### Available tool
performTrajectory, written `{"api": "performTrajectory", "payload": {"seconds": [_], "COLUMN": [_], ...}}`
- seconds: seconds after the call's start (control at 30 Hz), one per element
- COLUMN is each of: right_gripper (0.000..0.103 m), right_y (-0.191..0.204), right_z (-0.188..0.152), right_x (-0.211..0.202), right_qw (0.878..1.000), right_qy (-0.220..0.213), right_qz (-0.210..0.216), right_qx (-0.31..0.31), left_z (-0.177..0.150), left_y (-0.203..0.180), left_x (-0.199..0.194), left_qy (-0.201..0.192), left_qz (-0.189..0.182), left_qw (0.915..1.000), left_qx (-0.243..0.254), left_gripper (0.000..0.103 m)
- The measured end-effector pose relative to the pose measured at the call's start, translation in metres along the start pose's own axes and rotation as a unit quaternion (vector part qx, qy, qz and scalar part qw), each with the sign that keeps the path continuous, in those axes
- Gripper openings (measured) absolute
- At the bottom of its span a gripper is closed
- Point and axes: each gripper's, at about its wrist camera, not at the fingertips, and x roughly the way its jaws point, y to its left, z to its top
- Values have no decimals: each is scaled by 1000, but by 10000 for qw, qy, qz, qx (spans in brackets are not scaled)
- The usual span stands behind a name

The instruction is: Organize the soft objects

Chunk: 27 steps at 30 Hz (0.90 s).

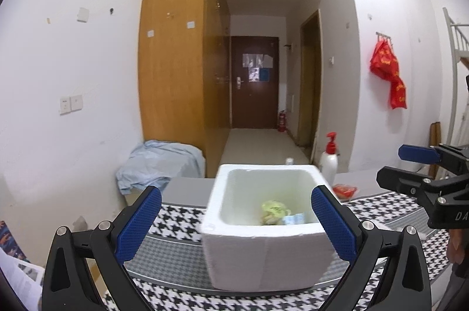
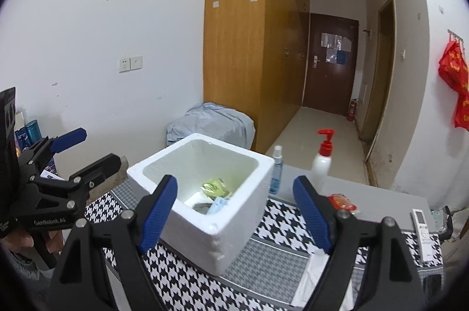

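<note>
A white foam box (image 1: 263, 258) (image 2: 234, 234) stands on the houndstooth tablecloth (image 1: 176, 220). Inside it lie a yellow-green soft packet (image 1: 272, 209) (image 2: 214, 186), a light blue packet (image 2: 218, 205) and a dark item (image 2: 202, 206). A red packet (image 2: 341, 201) (image 1: 344, 190) lies on the table to the right of the box. My left gripper (image 1: 236, 223) (image 2: 101, 145) hovers open and empty in front of the box, to its left. My right gripper (image 2: 236, 214) (image 1: 390, 164) is open and empty on the box's right side. A white cloth (image 2: 310, 275) lies under its right finger.
A red-capped pump bottle (image 2: 322, 161) and a blue spray bottle (image 2: 277, 170) stand behind the box. A white remote (image 2: 423, 231) lies at the right edge. Beyond the table are a covered bundle (image 1: 161, 164), a wooden wardrobe (image 1: 176, 47) and a hallway.
</note>
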Motion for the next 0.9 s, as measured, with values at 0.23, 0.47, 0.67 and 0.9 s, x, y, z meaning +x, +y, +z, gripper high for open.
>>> {"api": "performTrajectory", "payload": {"seconds": [0.23,0.47,0.67,0.9], "right_gripper": [96,101,101,101], "right_y": [-22,-41,-55,-72], "right_z": [-6,-16,-24,-34], "right_x": [-29,-47,-64,-79], "right_qw": [9992,9975,9952,9922], "right_qy": [-179,-221,-244,-234], "right_qz": [-299,-580,-823,-1071], "right_qx": [197,348,460,595], "left_z": [6,10,13,12], "left_y": [-24,-49,-68,-95], "left_x": [-3,-4,-1,0], "left_qy": [-100,-148,-130,-84], "left_qz": [-296,-579,-830,-1130], "left_qw": [9995,9979,9959,9925], "left_qx": [104,259,331,460], "left_gripper": [102,102,102,102]}}
